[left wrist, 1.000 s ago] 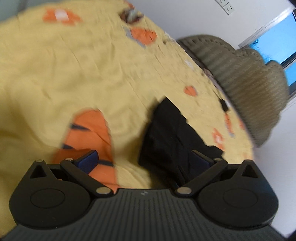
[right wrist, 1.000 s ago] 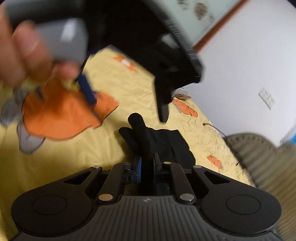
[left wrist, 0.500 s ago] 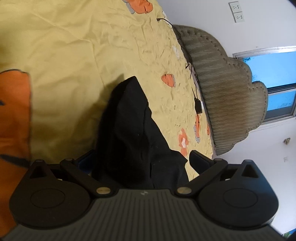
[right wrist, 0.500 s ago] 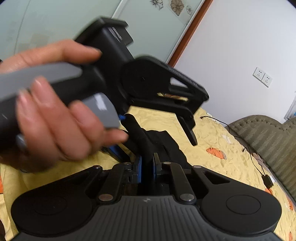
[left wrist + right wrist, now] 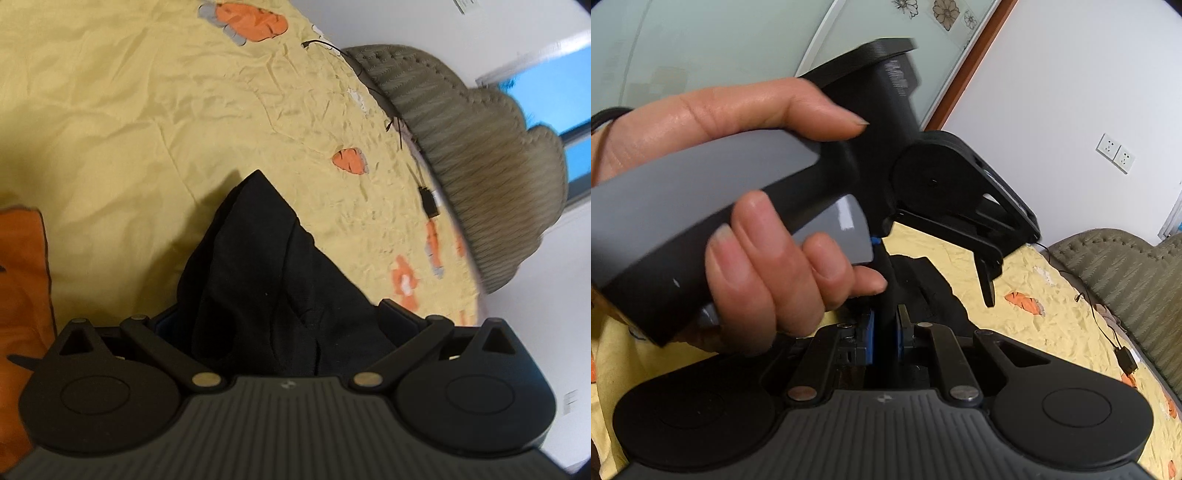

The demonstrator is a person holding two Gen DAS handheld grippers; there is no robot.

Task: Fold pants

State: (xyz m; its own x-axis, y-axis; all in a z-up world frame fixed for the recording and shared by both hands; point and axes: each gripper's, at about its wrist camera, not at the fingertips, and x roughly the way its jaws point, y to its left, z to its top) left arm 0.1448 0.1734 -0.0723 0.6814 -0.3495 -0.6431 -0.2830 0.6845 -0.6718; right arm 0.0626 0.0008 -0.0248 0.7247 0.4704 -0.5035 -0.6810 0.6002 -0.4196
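The black pants (image 5: 266, 273) lie bunched on a yellow bedsheet (image 5: 110, 110) with orange carrot prints. My left gripper (image 5: 273, 317) is open, its fingers spread either side of a raised fold of the pants. My right gripper (image 5: 884, 328) is shut on a strip of the black pants (image 5: 923, 284), pinched between its blue pads (image 5: 868, 334). In the right wrist view the left gripper's body (image 5: 942, 184) and the hand on its grey handle (image 5: 720, 206) fill the upper left, just above the right gripper.
A padded olive headboard (image 5: 480, 166) runs along the bed's far edge, also in the right wrist view (image 5: 1126, 273). A black cable with a small plug (image 5: 428, 201) lies by it. A window (image 5: 554, 92) and wall sockets (image 5: 1115, 153) are behind.
My left gripper has moved in over the pants, which now sit between its open fingers. It has come close above my right gripper. The right gripper keeps its hold.
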